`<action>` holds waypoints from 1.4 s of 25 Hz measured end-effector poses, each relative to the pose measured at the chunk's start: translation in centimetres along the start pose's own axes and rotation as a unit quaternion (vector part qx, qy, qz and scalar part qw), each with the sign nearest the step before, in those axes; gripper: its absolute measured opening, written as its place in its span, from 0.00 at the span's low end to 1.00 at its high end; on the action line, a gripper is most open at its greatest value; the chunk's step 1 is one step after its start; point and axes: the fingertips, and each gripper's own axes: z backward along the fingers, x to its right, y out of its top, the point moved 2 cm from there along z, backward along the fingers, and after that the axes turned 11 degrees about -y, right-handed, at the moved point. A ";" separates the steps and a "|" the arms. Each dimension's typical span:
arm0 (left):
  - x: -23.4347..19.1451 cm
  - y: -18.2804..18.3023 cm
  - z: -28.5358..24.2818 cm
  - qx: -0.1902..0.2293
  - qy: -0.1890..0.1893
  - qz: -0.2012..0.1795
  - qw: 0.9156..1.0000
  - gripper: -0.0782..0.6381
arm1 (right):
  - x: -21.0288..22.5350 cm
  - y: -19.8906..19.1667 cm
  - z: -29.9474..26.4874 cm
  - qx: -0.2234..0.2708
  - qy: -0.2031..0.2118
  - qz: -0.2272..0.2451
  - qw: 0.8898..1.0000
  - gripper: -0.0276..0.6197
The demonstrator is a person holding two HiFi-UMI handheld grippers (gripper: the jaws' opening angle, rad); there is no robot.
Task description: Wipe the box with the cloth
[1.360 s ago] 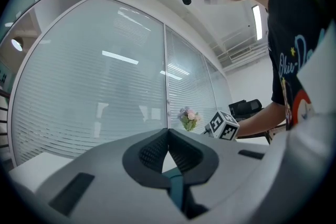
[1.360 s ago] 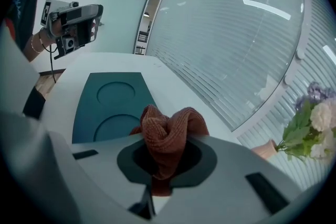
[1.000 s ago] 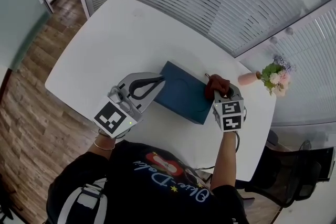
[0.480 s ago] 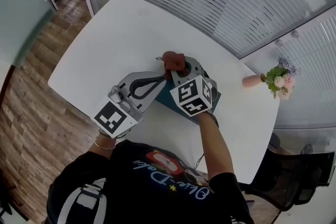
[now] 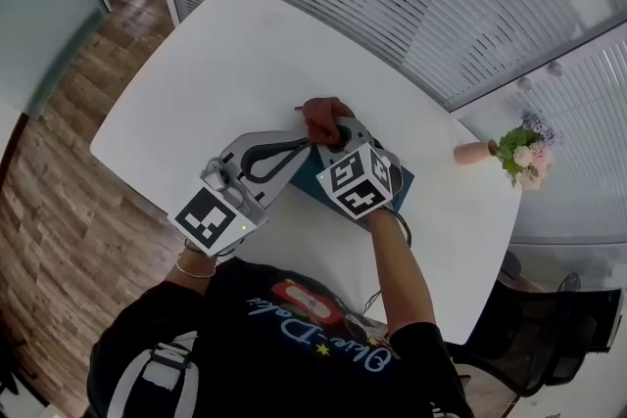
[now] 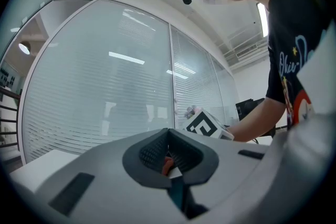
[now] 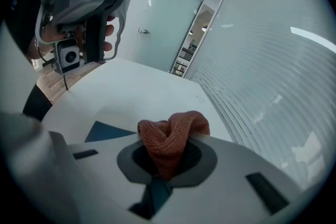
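On the white table (image 5: 196,64), the right gripper (image 5: 330,128), clamped on the cloth (image 5: 319,113), should sweep flat across the mid-frame box (image 5: 400,179) while the closed left gripper (image 5: 300,145) braces it.

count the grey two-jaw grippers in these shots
2. The left grey two-jaw gripper has its tips at the left edge of the dark blue flat box. The right gripper is over that box, clamping the rust-red knitted cloth. None seems hidden.
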 end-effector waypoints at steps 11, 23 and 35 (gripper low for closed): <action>0.8 0.3 -0.2 -0.001 -0.009 -0.006 1.000 0.11 | 0.7 -3.3 2.7 -0.016 -0.024 -0.042 0.999 0.08; 1.0 0.4 -0.5 -0.002 -0.015 -0.004 1.000 0.11 | 0.3 -6.6 5.7 -0.036 -0.043 -0.056 0.997 0.08; 1.0 0.4 -0.6 -0.001 -0.015 -0.003 1.000 0.11 | 0.1 -8.6 9.1 -0.042 -0.047 -0.091 0.994 0.08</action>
